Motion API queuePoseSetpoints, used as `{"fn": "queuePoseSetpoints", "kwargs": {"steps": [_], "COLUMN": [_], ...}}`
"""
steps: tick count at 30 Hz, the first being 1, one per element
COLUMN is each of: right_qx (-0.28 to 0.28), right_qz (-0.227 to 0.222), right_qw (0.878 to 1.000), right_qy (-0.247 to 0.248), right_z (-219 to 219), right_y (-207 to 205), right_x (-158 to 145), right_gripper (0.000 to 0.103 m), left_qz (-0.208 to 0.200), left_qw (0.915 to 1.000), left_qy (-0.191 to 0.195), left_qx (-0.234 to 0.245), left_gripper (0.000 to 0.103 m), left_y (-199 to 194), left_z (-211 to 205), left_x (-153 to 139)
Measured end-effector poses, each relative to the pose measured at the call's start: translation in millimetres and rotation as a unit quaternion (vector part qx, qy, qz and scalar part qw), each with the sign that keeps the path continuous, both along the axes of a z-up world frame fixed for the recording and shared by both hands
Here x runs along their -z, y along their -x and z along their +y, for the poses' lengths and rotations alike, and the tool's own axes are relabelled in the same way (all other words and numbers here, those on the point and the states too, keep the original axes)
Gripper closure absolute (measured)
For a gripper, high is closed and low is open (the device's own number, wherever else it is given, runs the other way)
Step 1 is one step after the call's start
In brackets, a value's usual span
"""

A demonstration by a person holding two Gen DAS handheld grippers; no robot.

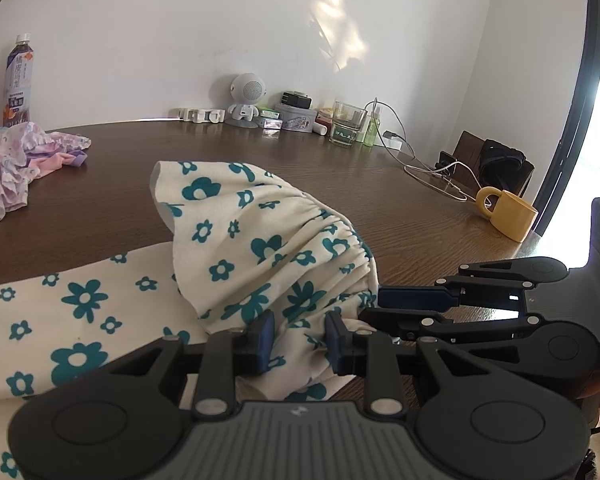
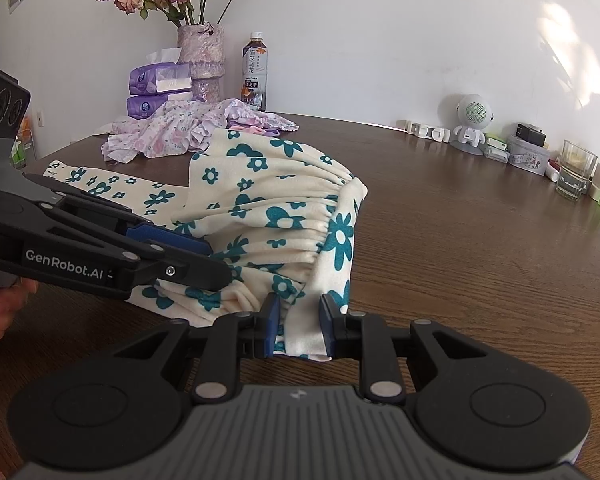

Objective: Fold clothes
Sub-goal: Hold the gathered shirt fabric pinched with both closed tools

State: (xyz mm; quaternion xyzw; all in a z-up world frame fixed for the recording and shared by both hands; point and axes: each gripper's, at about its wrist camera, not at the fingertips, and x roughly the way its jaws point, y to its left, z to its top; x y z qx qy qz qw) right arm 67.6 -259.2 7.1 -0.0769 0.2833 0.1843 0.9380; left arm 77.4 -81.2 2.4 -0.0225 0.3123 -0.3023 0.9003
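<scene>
Both grippers hold the same garment: cream trousers (image 2: pixel 268 208) w/ teal flower print, lying near the front edge of the bench (image 2: pixel 480 248). Left gripper (image 1: pixel 298 338) pinches bunched fabric just below the elastic waistband; right gripper (image 2: pixel 299 326) pinches the waistband end, a strip of cloth between its pads. Waistband section is raised and doubled toward the legs, which lie flat along the bench toward its left edge. Step in hand, by judgement: mid-fold, waist carried over legs. Next move calls for both grippers travelling together, approx. level, laying edges aligned before release. Pink clothes pile (image 2: pixel 188 132) waits at the back left corner.
</scene>
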Motion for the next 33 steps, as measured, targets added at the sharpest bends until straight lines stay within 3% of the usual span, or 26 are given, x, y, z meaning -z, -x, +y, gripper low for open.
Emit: {"fn": "queuePoseSetpoints", "kwargs": {"steps": [33], "right_qx": [-0.001], "right_qz": [0.002], "right_qw": [1.000], "right_qy": [-0.004], "right_z": [-2.3], "right_y": [-1.4], "right_x": [-0.1], "right_gripper": [0.081], "left_qz": [0.004], "left_qw": [0.9999], "left_qy": [0.009], "left_qx": [-0.001], "left_gripper": [0.077], "left_y": [-0.5], "left_z": [3.0], "left_x": [0.6]}}
